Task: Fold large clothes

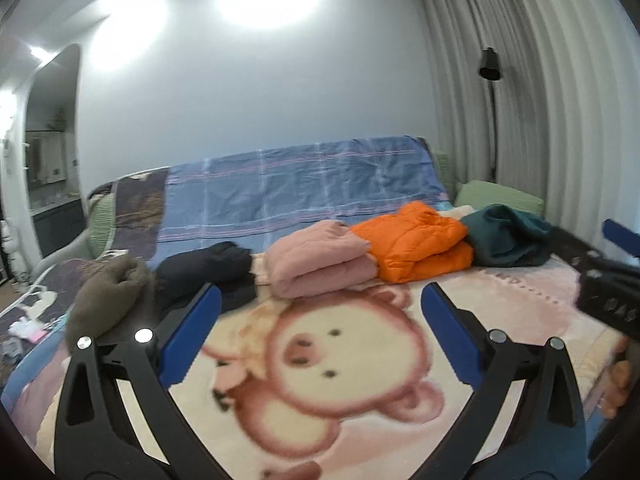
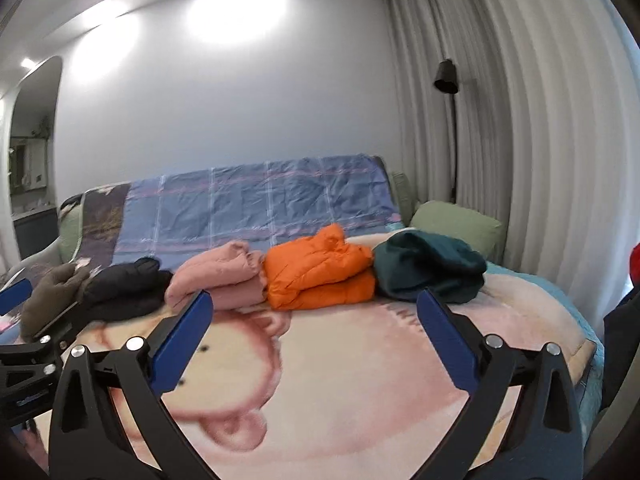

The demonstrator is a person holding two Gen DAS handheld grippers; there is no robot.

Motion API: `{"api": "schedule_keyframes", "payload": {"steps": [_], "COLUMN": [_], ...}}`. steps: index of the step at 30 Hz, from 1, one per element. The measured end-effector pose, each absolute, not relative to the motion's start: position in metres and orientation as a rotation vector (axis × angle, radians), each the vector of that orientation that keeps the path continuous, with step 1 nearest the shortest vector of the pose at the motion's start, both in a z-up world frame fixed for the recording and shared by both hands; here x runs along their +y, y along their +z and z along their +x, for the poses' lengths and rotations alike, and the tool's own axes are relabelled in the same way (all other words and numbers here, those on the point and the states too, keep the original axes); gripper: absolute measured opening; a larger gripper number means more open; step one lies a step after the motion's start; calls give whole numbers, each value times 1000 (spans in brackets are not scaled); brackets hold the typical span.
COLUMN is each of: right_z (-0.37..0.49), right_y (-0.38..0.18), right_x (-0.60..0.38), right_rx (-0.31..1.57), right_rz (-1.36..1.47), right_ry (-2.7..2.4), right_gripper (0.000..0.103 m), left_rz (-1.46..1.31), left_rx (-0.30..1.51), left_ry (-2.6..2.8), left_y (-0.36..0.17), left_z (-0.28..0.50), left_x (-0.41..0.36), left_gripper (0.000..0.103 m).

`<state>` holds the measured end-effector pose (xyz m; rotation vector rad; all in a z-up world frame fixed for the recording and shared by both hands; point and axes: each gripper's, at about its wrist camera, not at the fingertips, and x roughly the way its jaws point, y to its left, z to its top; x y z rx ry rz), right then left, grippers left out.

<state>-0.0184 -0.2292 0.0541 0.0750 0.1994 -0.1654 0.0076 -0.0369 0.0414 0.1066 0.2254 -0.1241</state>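
Several folded garments lie in a row across the far side of the bed: olive (image 1: 108,296), black (image 1: 208,268), pink (image 1: 320,260), orange (image 1: 416,244) and dark teal (image 1: 508,240). The right wrist view shows the same row, from olive (image 2: 48,292) through pink (image 2: 220,276) and orange (image 2: 320,276) to teal (image 2: 428,268). My left gripper (image 1: 320,292) hangs open over the cartoon-animal blanket (image 1: 520,304), with nothing between its blue fingers. Beside it, my right gripper (image 2: 316,296) is also open and holds nothing. Both stand short of the clothes, touching none.
A blue plaid sheet (image 1: 300,184) drapes the backrest behind the clothes. A green pillow (image 1: 500,196) sits at the far right, with a black floor lamp (image 1: 490,64) and pale curtains (image 1: 552,100) behind it. Small clutter lies on the bed's left side (image 1: 24,328).
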Motion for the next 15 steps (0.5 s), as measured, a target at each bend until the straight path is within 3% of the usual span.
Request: {"api": "schedule_keyframes", "payload": {"steps": [15], "right_z": [-27], "right_y": [41], "right_x": [-214], "right_rx": [289], "right_rz": [74], "right_ry": [-104], "right_gripper": [102], "left_rz": [72], "left_rx": [317], "left_ry": [-39], "left_y": [18], "left_z": [-14], "left_x": [-19], "left_gripper": [101]}}
